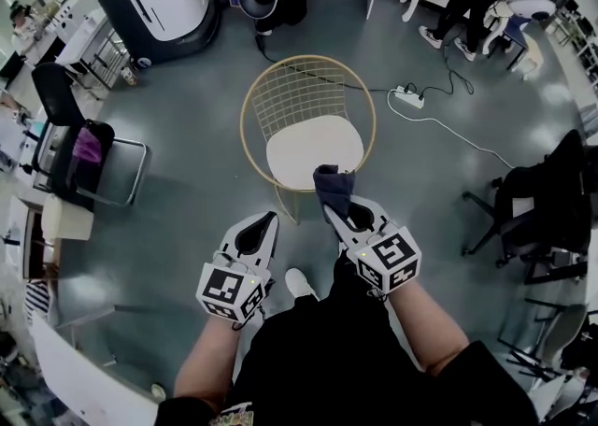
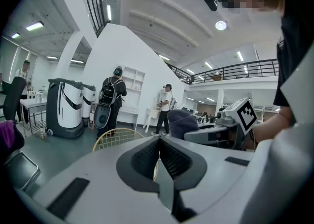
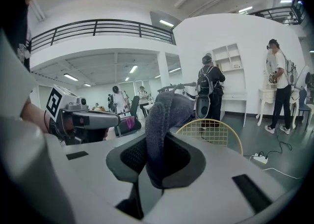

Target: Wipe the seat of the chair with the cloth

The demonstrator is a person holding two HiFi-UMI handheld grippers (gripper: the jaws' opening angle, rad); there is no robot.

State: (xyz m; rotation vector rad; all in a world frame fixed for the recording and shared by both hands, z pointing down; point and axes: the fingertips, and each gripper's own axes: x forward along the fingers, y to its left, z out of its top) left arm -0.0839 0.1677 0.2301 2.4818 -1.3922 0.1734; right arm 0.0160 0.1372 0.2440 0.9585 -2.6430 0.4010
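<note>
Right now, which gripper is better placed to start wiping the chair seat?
Right. The right gripper is shut on the cloth, at the front edge of the seat; the left gripper is shut, empty and short of it.

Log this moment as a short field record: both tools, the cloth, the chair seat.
left tool: shut, empty, short of the chair
right tool: shut on the cloth
cloth: dark, bunched, at the front edge of the seat; contact unclear
seat: white cushion on a gold wire chair
</note>
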